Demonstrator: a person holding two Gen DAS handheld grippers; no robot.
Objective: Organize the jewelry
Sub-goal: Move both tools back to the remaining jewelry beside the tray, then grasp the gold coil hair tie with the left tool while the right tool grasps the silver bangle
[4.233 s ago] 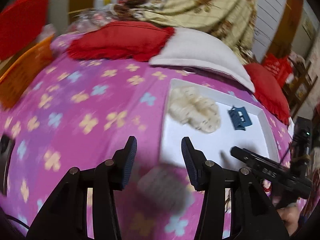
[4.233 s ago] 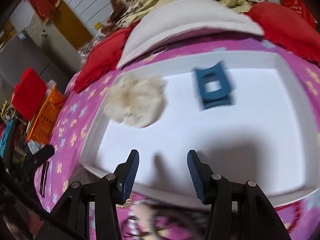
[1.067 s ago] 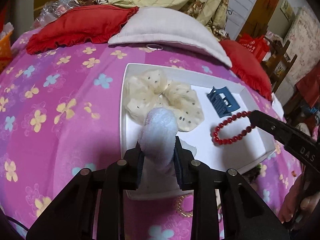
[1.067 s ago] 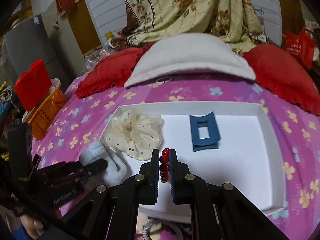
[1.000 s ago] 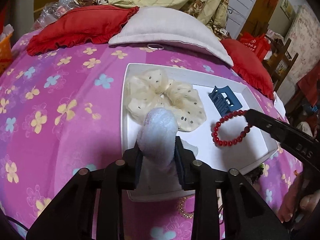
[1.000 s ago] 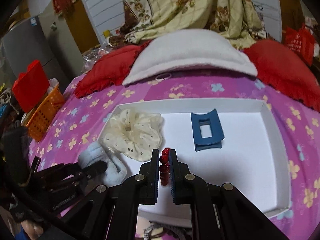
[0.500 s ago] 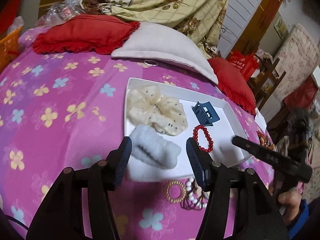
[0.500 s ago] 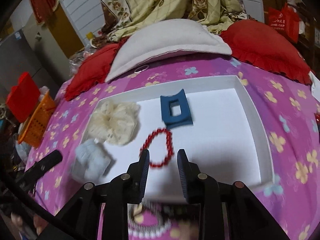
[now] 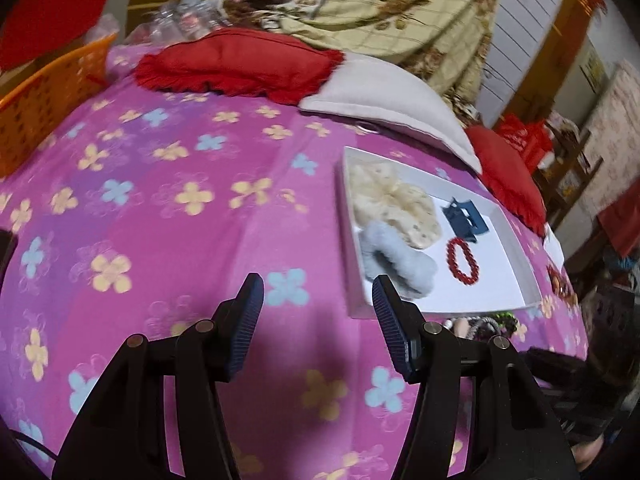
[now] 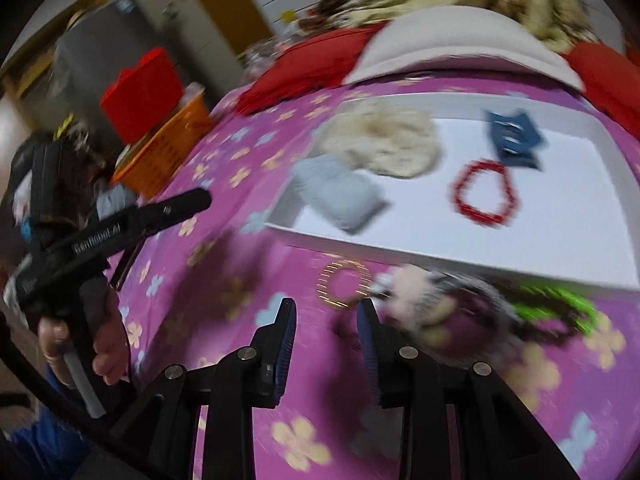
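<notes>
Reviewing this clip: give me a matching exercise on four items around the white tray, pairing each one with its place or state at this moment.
Things
1. red bead bracelet
2. gold bangle
3. pale blue scrunchie
4. left gripper

Places or states
A. on the bedspread, outside the white tray
B. open, holding nothing
C. in the tray's near left corner
D. on the tray floor, just in front of the blue hair claw

Pairs: 1-D, 2-A, 3-C, 4-B

left gripper (image 9: 318, 300) fingers spread wide, right gripper (image 10: 326, 322) fingers parted, both empty
</notes>
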